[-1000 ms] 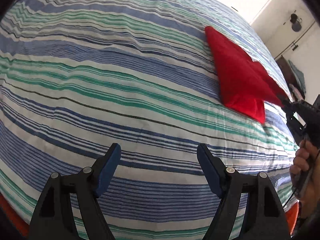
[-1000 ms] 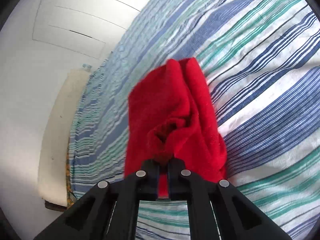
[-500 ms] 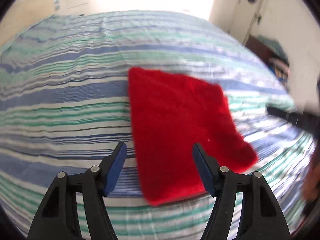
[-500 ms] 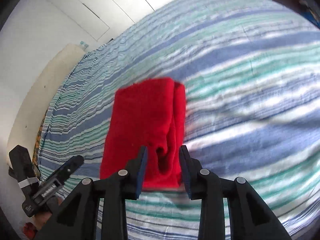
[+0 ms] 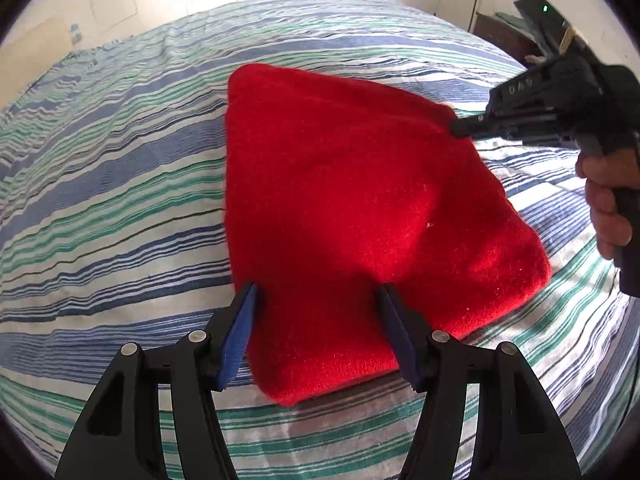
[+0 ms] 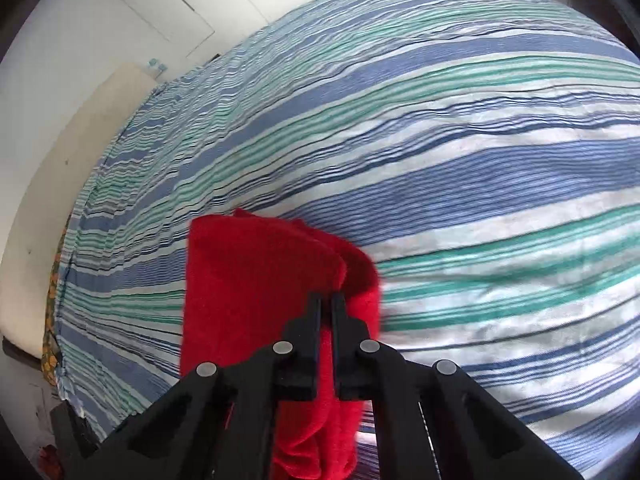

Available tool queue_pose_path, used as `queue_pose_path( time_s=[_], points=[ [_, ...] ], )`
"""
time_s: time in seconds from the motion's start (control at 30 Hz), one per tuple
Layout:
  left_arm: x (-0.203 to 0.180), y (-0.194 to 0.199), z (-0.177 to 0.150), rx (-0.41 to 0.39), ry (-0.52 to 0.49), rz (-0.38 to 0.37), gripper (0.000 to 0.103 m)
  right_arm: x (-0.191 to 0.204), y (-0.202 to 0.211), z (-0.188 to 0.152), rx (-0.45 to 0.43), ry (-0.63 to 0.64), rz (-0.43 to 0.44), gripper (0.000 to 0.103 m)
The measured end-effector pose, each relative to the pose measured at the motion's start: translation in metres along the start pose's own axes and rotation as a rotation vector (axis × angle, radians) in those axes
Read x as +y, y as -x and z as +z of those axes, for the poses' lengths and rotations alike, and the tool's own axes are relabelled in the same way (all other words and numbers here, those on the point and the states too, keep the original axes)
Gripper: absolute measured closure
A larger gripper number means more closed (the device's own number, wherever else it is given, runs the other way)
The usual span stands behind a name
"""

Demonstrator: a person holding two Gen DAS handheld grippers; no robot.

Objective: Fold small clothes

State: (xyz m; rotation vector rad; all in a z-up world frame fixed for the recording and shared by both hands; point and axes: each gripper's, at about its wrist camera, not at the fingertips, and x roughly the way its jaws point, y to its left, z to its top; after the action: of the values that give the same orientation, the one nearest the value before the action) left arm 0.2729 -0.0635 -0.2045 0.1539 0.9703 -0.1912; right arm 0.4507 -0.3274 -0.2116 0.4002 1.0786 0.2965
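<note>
A red fleece cloth (image 5: 360,216) lies folded flat on the striped bed sheet (image 5: 100,200). My left gripper (image 5: 318,300) is open, its blue-padded fingers straddling the cloth's near edge just above it. My right gripper (image 6: 326,300) is shut on the cloth's far right edge (image 6: 256,280); in the left wrist view it shows at the right (image 5: 456,126), pinching that corner. The cloth bunches around the right fingers.
The bed sheet (image 6: 480,160) with blue, green and white stripes fills both views. White wardrobe doors (image 6: 160,8) and a cream headboard (image 6: 48,200) stand behind. A dark wooden cabinet (image 5: 504,36) is at the far right. A hand (image 5: 608,204) holds the right gripper.
My left gripper moved up to the cloth's near edge. My right gripper opened briefly, then shut again on the cloth's edge, and the cloth now lies flat.
</note>
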Motion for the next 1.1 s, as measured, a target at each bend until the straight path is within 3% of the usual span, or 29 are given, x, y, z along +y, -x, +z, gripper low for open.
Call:
queue_pose_path(
  time_s=[0.07, 0.13, 0.17, 0.2, 0.23, 0.3, 0.33, 0.47, 0.53, 0.57, 0.6, 0.63, 0.67, 0.8, 0.93, 1.1],
  points=[
    [0.001, 0.006, 0.001, 0.016, -0.003, -0.006, 0.037, -0.013, -0.016, -0.004, 0.057, -0.018, -0.001, 0.098],
    [0.011, 0.026, 0.003, 0.014, 0.029, -0.056, 0.037, -0.017, -0.011, -0.004, 0.042, -0.026, 0.035, 0.095],
    [0.021, 0.038, 0.003, -0.013, 0.063, -0.086, 0.034, -0.018, -0.005, -0.003, 0.028, -0.035, 0.052, 0.085],
    [0.032, 0.049, 0.003, -0.042, 0.104, -0.108, 0.023, -0.020, 0.001, -0.002, 0.019, -0.047, 0.072, 0.072],
    [0.042, 0.055, 0.003, -0.062, 0.138, -0.115, 0.020, -0.023, 0.009, 0.000, 0.002, -0.061, 0.104, 0.065],
    [0.068, 0.056, 0.003, -0.078, 0.233, -0.125, 0.016, -0.027, 0.019, 0.003, -0.028, -0.070, 0.174, 0.041],
    [0.078, 0.047, 0.002, -0.056, 0.273, -0.131, 0.016, -0.029, 0.018, 0.006, -0.022, -0.073, 0.205, 0.040],
    [0.088, -0.006, -0.012, 0.109, 0.363, -0.205, 0.026, -0.034, -0.011, 0.014, 0.072, -0.118, 0.254, 0.040],
    [0.084, -0.018, -0.016, 0.125, 0.386, -0.244, 0.028, -0.035, -0.032, 0.016, 0.099, -0.154, 0.277, 0.040],
    [0.083, -0.021, -0.015, 0.127, 0.404, -0.283, 0.037, -0.035, -0.042, 0.015, 0.109, -0.177, 0.301, 0.040],
    [0.082, -0.025, -0.015, 0.141, 0.421, -0.339, 0.070, -0.036, -0.050, 0.011, 0.123, -0.208, 0.339, 0.046],
    [0.083, -0.030, -0.014, 0.166, 0.443, -0.408, 0.080, -0.036, -0.057, 0.012, 0.135, -0.232, 0.380, 0.058],
    [0.086, -0.030, -0.011, 0.171, 0.456, -0.404, 0.083, -0.036, -0.061, 0.012, 0.145, -0.244, 0.395, 0.092],
    [0.091, -0.002, -0.005, 0.114, 0.439, -0.397, 0.088, -0.021, -0.034, 0.016, 0.065, -0.154, 0.362, 0.092],
    [0.090, 0.044, 0.004, 0.023, 0.417, -0.385, 0.088, 0.017, 0.011, 0.025, -0.008, 0.005, 0.353, 0.092],
    [0.101, 0.107, 0.024, -0.101, 0.413, -0.388, 0.088, 0.072, 0.069, 0.043, -0.103, 0.128, 0.408, 0.092]
  ],
)
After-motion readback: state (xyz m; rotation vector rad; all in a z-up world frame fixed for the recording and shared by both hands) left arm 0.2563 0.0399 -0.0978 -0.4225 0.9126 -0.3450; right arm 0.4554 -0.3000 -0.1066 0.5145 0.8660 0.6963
